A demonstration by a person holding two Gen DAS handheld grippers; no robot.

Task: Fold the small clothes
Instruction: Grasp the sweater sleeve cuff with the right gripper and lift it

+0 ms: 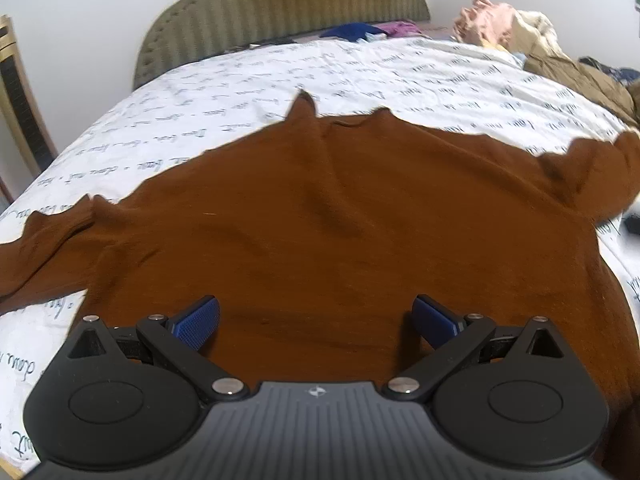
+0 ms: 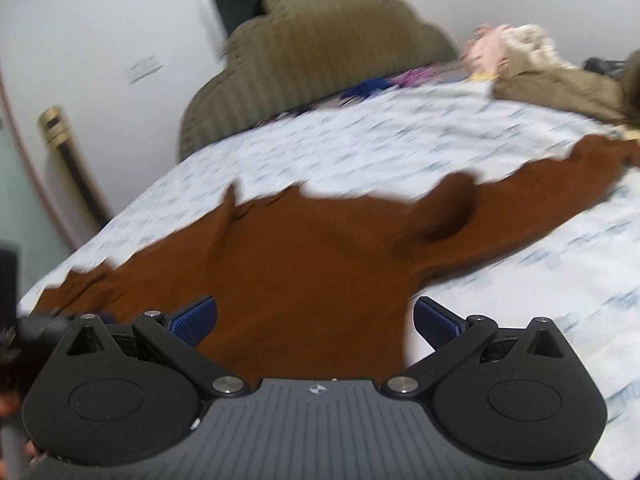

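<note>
A brown long-sleeved top lies spread flat on the white bedsheet, sleeves out to both sides and collar towards the headboard. My left gripper is open and empty, hovering over the top's lower body. The same top shows in the blurred right wrist view, its right sleeve stretched out and a fold raised at the shoulder. My right gripper is open and empty over the top's lower right part, near its side edge.
The bed has a white sheet printed with script and an olive padded headboard. A pile of clothes lies at the far right corner, with blue and purple items near the headboard. A wooden chair stands on the left.
</note>
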